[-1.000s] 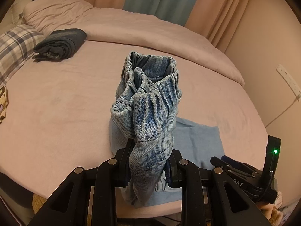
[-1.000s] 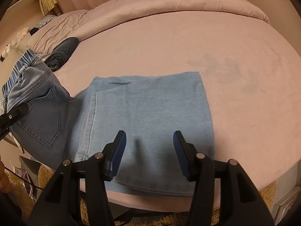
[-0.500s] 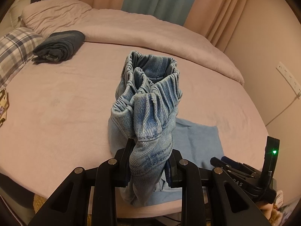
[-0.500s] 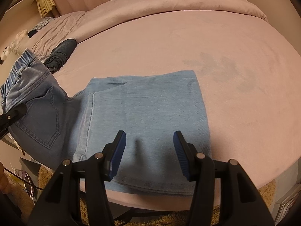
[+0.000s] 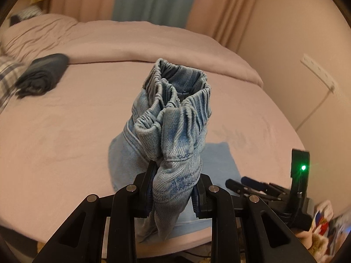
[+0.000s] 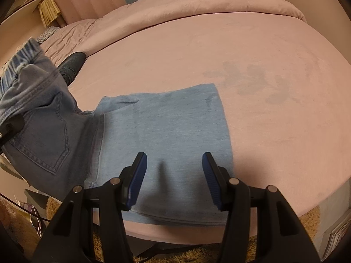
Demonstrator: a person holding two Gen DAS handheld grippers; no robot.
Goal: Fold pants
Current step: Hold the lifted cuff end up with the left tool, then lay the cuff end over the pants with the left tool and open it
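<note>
The left hand-held gripper (image 5: 173,188) is clamped on the bunched waistband end of the pants (image 5: 173,120), lifted above the bed (image 5: 65,131). The right hand-held gripper (image 6: 174,175) hovers open, holding nothing, over the folded legs lying flat just ahead of it.

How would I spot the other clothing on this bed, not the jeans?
Find the pink bed, then its far left side near the plaid pillow. A dark bundle lies there, rolled and charcoal grey, unlike the pale blue jeans.
</note>
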